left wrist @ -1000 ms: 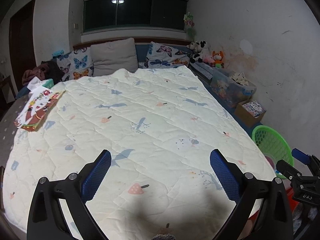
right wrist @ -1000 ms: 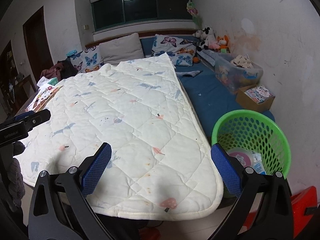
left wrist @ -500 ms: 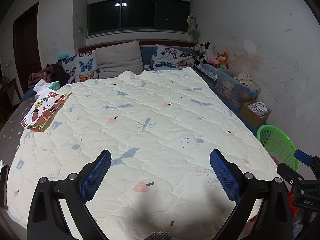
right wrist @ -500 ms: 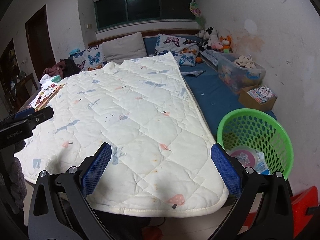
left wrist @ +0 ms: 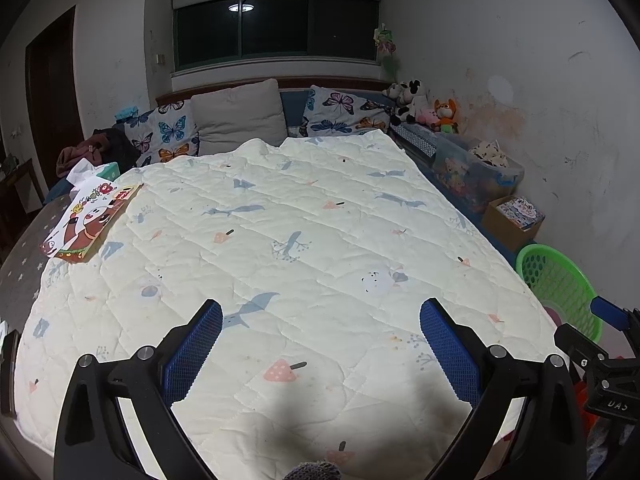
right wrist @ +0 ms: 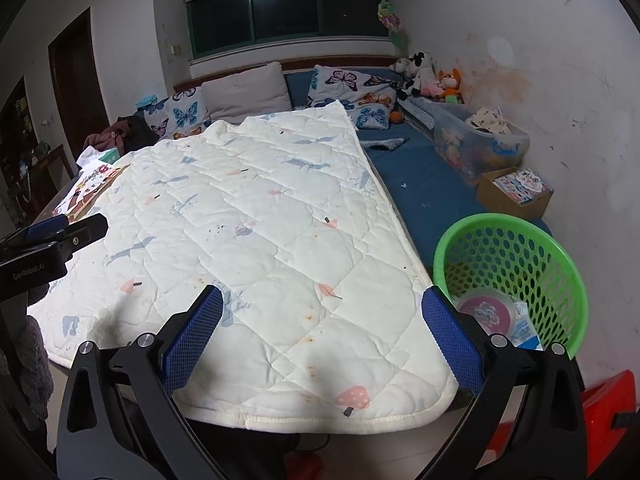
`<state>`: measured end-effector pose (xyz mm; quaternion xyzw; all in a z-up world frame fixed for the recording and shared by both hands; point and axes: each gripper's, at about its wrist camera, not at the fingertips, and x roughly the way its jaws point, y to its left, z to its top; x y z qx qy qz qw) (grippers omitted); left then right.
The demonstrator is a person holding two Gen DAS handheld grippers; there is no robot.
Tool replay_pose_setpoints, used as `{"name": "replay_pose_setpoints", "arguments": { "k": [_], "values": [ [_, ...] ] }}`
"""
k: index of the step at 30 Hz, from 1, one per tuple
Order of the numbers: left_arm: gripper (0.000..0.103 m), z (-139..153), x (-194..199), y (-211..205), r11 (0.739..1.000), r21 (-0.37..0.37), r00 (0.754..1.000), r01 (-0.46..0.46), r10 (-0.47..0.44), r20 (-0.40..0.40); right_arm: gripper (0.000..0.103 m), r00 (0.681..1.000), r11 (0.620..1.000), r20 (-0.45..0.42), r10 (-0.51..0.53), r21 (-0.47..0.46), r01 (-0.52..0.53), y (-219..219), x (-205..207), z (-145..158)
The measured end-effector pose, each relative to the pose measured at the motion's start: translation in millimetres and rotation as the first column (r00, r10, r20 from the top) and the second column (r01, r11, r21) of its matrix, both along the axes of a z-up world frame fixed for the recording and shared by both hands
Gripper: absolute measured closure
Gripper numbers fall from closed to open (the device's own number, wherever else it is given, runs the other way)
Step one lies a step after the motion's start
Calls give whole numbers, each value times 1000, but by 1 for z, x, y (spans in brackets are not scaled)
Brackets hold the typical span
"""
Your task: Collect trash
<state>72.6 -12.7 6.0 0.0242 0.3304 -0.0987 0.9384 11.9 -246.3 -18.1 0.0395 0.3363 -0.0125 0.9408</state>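
Observation:
A green perforated basket (right wrist: 516, 240) stands on the blue mattress right of the quilt; it holds a round pink-lidded container (right wrist: 486, 312) and a blue-white packet (right wrist: 524, 332). It also shows at the right edge of the left wrist view (left wrist: 560, 280). My left gripper (left wrist: 320, 344) is open and empty above the near end of the cream quilt (left wrist: 280, 240). My right gripper (right wrist: 322, 336) is open and empty over the quilt's near right corner, its right finger next to the basket. A colourful cartoon packet (left wrist: 92, 220) lies at the quilt's far left edge.
Pillows (left wrist: 236, 120) line the headboard. Plush toys (right wrist: 432, 76), a clear storage bin (right wrist: 480, 140) and a cardboard box (right wrist: 516, 192) stand along the right wall. A red object (right wrist: 600, 412) sits on the floor at lower right. Clothes (left wrist: 92, 152) lie at far left.
Both grippers have drawn back and risen slightly, so more of the quilt and room shows. Both jaws stay open and empty.

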Motion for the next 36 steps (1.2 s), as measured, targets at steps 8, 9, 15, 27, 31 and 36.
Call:
{"name": "replay_pose_setpoints", "arguments": {
  "k": [8,9,15,27,31,36],
  "values": [
    [7,-2,1,0,1000,7,1000,-5,5,0,4,1000,1000,-1,1,1,-1,-1,0,0],
    [7,-2,0,-1,1000,7,1000,-5,5,1,4,1000,1000,1,-2,0,2,-1,0,0],
    [7,-3,-3,-2,1000,17,1000,-11,11,17,4,1000,1000,4,-12,-10,12,-1,0,1],
    [7,-1,-6,-6,1000,30,1000,-1,0,29,4,999,999,19,-34,4,34,-4,-4,4],
    [7,0,-8,-10,999,33,999,7,-8,32,4,999,999,19,-39,-1,39,-4,-5,5],
    [7,0,-8,-18,999,38,999,16,-17,32,4,998,999,25,-53,6,53,-6,-7,8]
  ]
}}
